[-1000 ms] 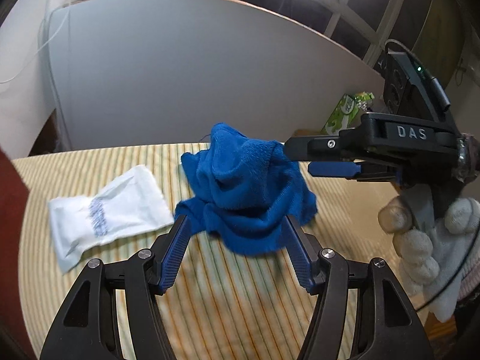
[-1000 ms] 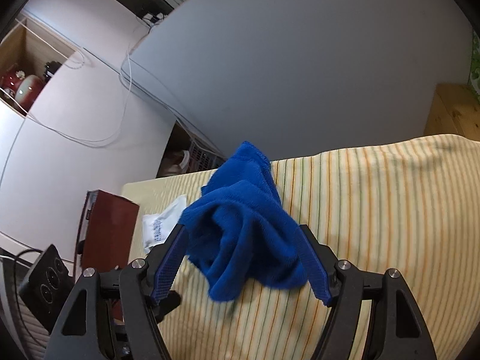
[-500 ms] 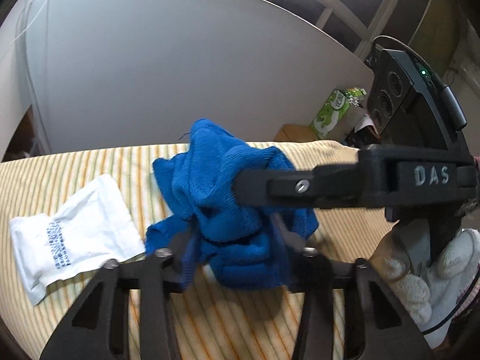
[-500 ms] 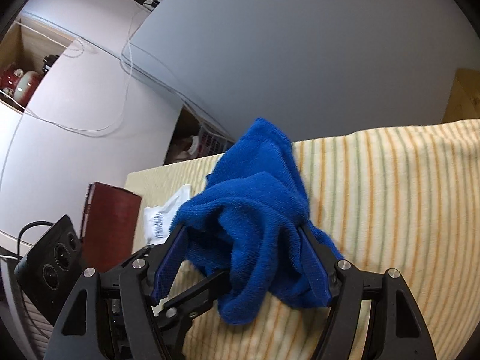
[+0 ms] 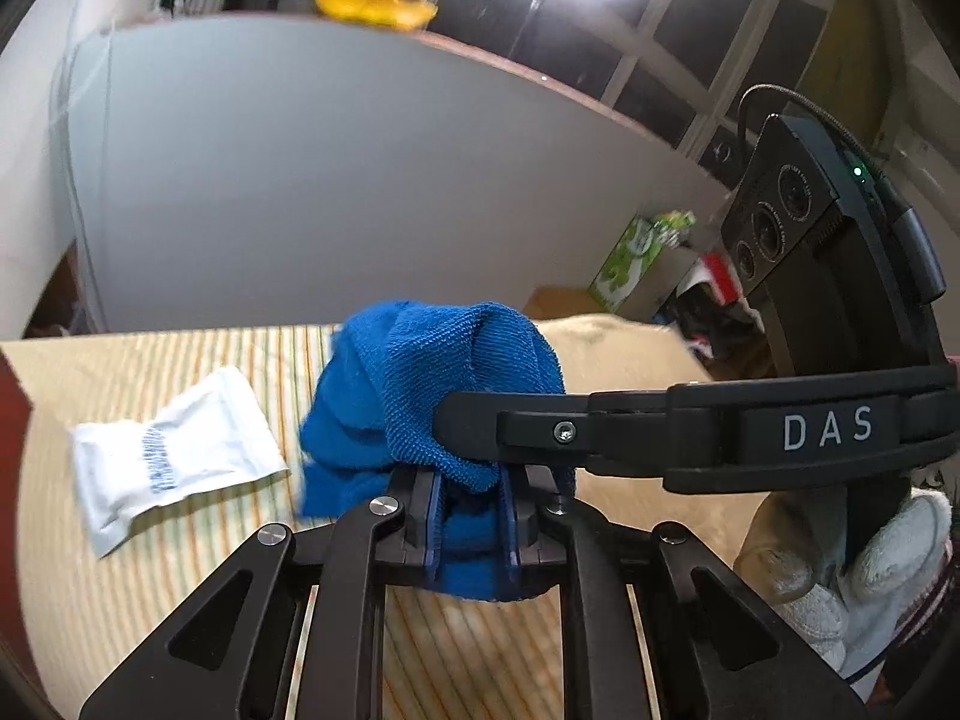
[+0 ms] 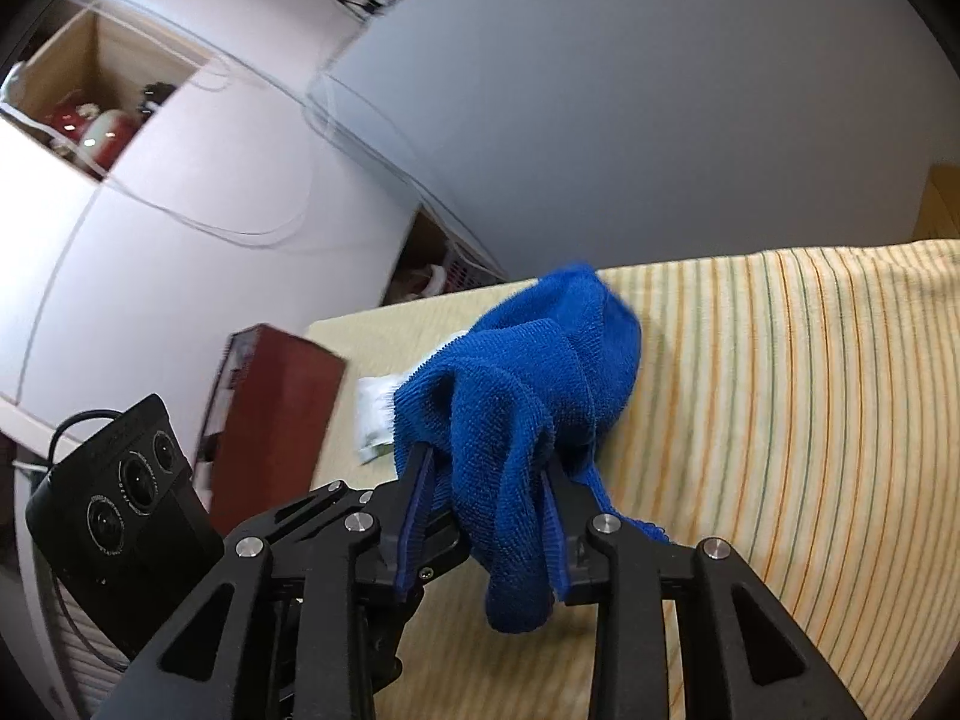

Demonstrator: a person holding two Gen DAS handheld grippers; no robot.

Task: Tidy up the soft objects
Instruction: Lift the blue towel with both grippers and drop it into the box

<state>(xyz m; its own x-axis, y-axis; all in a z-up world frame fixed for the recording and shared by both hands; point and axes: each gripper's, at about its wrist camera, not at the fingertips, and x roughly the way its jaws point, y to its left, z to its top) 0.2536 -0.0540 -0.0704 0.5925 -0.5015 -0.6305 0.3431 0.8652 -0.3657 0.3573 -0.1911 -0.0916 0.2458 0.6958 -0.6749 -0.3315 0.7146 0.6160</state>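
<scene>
A crumpled blue towel (image 5: 444,384) sits bunched on the striped yellow cloth of the table (image 5: 180,552). My left gripper (image 5: 471,525) is shut on the towel's near lower fold. My right gripper (image 6: 486,510) is shut on another part of the same towel (image 6: 528,396); its arm crosses the left wrist view from the right (image 5: 690,432). A white soft packet (image 5: 174,450) lies flat on the table to the left of the towel, and a corner of it shows behind the towel in the right wrist view (image 6: 375,414).
A dark red box (image 6: 264,420) stands at the table's left edge. A grey wall panel (image 5: 336,192) rises behind the table. A green carton (image 5: 636,258) and clutter sit beyond the table's right end. The striped cloth extends right of the towel (image 6: 810,420).
Both grippers went from open around the towel to shut on it. The towel is squeezed and pulled up into a tighter bundle.
</scene>
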